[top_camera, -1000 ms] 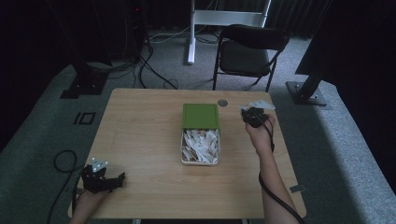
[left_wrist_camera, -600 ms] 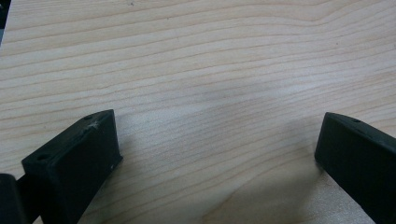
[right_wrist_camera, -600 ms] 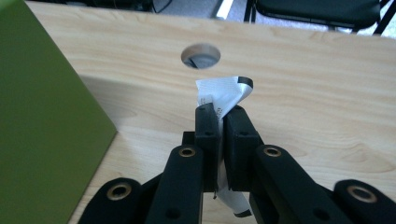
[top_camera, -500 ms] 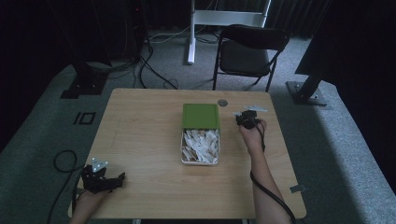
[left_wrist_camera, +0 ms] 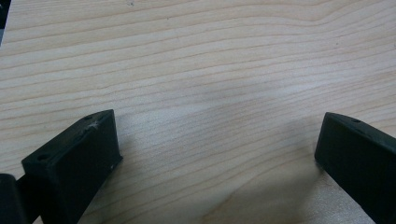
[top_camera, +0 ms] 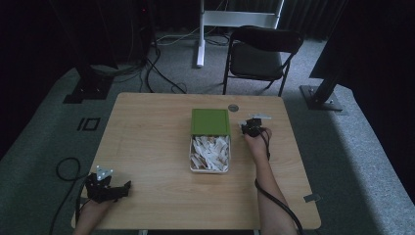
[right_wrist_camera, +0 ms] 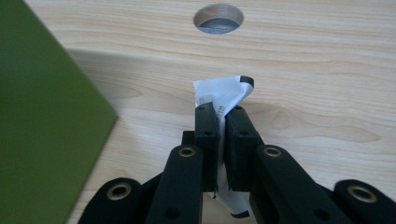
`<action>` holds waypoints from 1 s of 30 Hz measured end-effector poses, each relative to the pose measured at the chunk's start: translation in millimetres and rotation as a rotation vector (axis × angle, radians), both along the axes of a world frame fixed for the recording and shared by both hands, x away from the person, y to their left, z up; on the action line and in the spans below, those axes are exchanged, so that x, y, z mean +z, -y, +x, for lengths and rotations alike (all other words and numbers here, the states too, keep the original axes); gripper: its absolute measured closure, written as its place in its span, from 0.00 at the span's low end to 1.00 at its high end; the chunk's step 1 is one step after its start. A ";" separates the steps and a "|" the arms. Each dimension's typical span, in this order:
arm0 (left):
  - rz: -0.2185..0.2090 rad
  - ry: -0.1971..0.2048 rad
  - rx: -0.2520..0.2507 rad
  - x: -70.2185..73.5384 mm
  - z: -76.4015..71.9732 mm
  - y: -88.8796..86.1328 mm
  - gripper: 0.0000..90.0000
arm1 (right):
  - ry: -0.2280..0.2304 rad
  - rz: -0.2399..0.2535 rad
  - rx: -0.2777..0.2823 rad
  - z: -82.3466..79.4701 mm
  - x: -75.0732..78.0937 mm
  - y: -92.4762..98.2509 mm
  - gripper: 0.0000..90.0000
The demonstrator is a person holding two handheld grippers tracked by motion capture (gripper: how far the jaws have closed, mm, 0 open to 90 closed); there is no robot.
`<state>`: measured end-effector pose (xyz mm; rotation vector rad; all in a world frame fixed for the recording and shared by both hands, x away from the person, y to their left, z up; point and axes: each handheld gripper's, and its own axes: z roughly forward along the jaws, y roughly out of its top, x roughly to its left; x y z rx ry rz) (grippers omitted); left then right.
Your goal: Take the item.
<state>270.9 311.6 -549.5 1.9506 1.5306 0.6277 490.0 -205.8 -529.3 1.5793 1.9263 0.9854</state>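
Beside the green-lidded tin of white packets (top_camera: 209,147), the right gripper (top_camera: 252,127) clamped one white paper packet (right_wrist_camera: 223,93), seemingly ready for placing on the wooden surface (top_camera: 147,137), while the left gripper (top_camera: 105,187) rested with fingers (left_wrist_camera: 74,158) apart.

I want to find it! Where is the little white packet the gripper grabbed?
The white packet is pinched in the right gripper, on the table's right side beside the green lid, near the round hole.

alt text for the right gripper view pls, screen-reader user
The right gripper has its two black fingers shut on a small white paper packet with black-edged corners, held above a light wooden table. A green box lid is at the left, and a round hole in the table lies ahead.
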 end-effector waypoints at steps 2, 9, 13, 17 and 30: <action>0.000 0.000 0.000 0.0 0.0 0.0 0.01 | -0.009 0.000 -0.012 1.7 -3.2 2.9 0.94; 0.000 -0.001 -0.001 0.1 0.0 0.0 0.01 | -0.010 0.017 -0.029 4.5 -11.6 10.8 0.91; 0.000 0.000 0.000 0.0 0.0 0.0 0.01 | -0.015 0.013 -0.031 7.2 -12.2 16.3 0.81; 0.000 0.000 0.000 0.0 0.0 0.0 0.01 | -0.027 0.017 -0.021 7.5 -10.0 19.5 0.64; 0.000 0.000 0.000 0.0 0.0 0.0 0.01 | -0.005 0.039 -0.086 -9.2 4.2 38.3 0.28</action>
